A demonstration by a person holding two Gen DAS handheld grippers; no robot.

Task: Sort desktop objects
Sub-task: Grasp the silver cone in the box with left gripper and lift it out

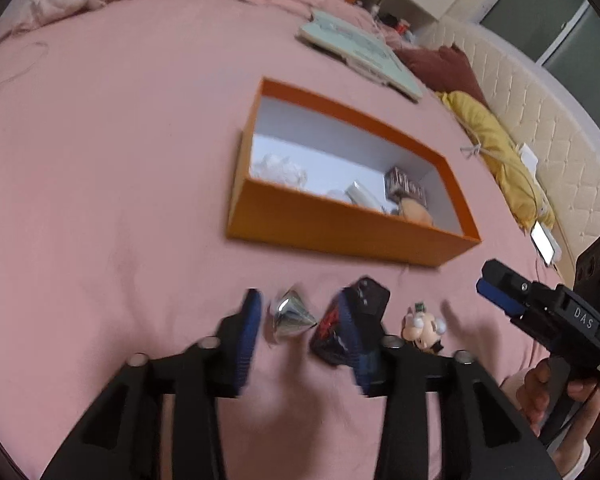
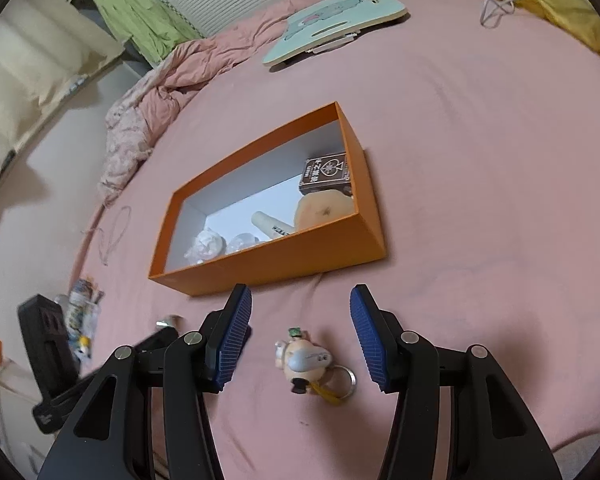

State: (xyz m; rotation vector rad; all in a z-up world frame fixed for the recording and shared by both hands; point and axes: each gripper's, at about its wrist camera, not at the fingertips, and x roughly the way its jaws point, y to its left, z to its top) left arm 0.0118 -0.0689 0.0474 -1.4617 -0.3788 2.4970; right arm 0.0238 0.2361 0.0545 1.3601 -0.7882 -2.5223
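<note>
An orange box [image 1: 340,232] [image 2: 284,260] lies on the pink bed. It holds a card pack [image 2: 326,174], a beige plush [image 2: 324,210], a white tube [image 2: 270,226] and crumpled white things [image 2: 208,244]. My left gripper [image 1: 300,320] is open around a shiny silver cone [image 1: 290,316]. A black and red object [image 1: 352,324] sits by its right finger. My right gripper [image 2: 300,328] is open over a small figurine keychain [image 2: 306,362] with a metal ring, also in the left wrist view [image 1: 422,326]. The right gripper also shows in the left wrist view [image 1: 496,292].
A mint green board [image 1: 364,52] [image 2: 336,20] lies beyond the box. Yellow [image 1: 496,152] and dark red pillows [image 1: 444,68] lie by the cream headboard. A crumpled pink quilt [image 2: 160,92] lies at the far side. A phone [image 1: 542,242] lies at the bed edge.
</note>
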